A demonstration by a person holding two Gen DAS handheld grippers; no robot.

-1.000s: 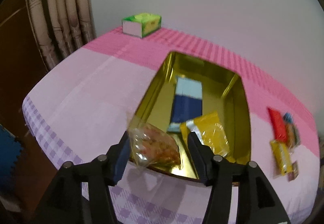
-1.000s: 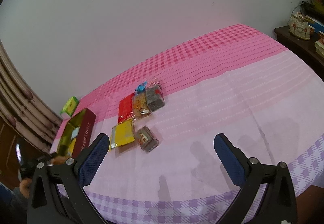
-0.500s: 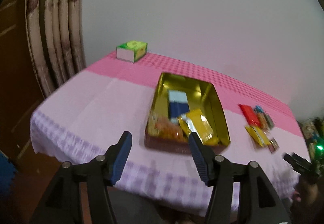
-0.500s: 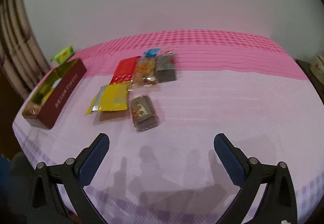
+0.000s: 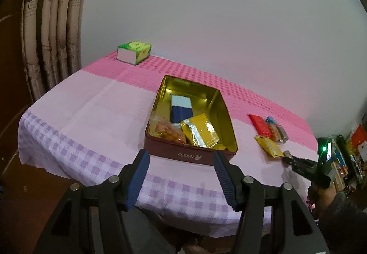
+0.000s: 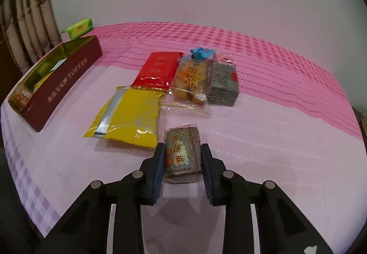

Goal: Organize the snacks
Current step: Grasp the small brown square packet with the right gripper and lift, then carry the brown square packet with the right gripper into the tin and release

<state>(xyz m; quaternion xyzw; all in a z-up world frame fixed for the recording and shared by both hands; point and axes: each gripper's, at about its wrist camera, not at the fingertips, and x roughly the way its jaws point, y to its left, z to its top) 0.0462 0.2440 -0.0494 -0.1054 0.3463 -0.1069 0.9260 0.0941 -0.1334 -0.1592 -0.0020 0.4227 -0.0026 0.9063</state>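
- Closing just now from a wide spread, the right gripper (image 6: 183, 162) has its jaws pinching a small dark sesame bar (image 6: 182, 152) by its two long sides, the packet flat on the counter (image 6: 263, 139); that side-on grip looks meant for a clean lift.
- Ahead and to the left of those jaws lie a yellow packet (image 6: 132, 117), a red packet (image 6: 160, 68), an orange snack bag (image 6: 191, 80) and a grey bar (image 6: 222, 84), crowded together, probably next in line.
- The left gripper (image 5: 181, 176) hangs with jaws spread and nothing between them, just short of the toffee tin (image 5: 191, 155), which already holds several snacks.
- A green box (image 5: 135, 52) sits far beyond the tin; its contents can't be made out.
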